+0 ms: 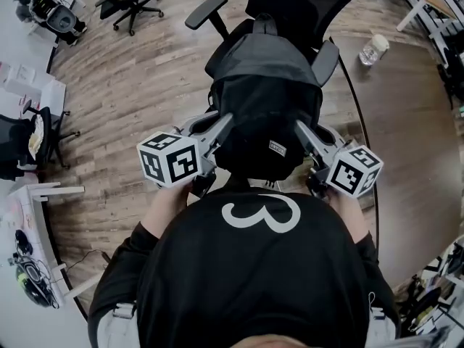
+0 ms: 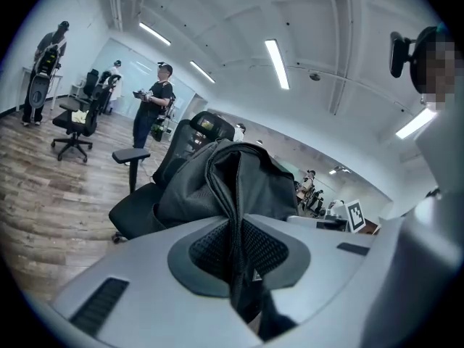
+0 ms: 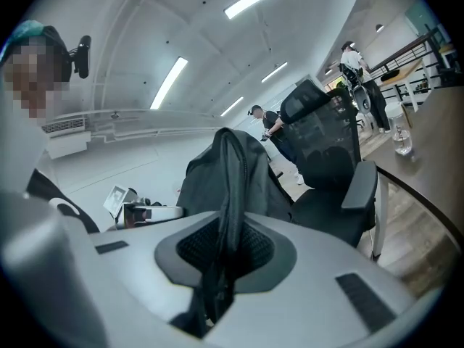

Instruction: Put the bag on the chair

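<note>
Bag between left fingers, right fingers

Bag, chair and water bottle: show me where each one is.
bag (image 1: 264,114), head view, on its black front panel.
chair (image 1: 205,11), head view, on an armrest pad.
water bottle (image 1: 374,49), head view, on its clear body.

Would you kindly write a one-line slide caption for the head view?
Left gripper and right gripper, jaws shut on a black backpack, hold it at the office chair.
</note>
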The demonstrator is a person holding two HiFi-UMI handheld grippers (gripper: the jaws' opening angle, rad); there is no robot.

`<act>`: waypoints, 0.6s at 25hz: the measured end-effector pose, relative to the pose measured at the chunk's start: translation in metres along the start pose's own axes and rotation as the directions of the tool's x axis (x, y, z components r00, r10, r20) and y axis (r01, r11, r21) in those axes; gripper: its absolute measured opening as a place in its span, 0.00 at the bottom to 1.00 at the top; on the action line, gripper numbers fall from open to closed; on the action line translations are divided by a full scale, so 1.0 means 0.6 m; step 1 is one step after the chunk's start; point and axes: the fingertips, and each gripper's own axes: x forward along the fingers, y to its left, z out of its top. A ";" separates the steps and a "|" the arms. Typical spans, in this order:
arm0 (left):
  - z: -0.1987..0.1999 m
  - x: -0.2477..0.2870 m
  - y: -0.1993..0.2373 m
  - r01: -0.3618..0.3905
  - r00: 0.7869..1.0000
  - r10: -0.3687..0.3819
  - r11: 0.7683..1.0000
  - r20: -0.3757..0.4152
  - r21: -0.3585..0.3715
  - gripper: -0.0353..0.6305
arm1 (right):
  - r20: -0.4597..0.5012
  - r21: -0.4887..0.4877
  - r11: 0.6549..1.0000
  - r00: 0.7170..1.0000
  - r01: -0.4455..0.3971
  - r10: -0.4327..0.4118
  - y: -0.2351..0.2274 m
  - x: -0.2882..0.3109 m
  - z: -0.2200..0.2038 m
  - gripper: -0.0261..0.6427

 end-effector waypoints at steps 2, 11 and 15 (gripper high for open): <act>0.021 0.021 0.024 0.007 1.000 -0.007 1.000 -0.014 -0.002 0.14 | -0.001 0.006 1.000 1.000 0.015 -0.015 -0.017 0.026 0.015 0.13; 0.109 0.112 0.130 0.055 0.996 -0.055 0.998 -0.072 0.002 0.14 | -0.005 0.040 0.996 0.997 0.083 -0.083 -0.092 0.139 0.074 0.13; 0.134 0.151 0.179 0.074 0.992 -0.074 0.997 -0.104 -0.002 0.14 | -0.013 0.055 0.991 0.993 0.122 -0.121 -0.127 0.187 0.085 0.13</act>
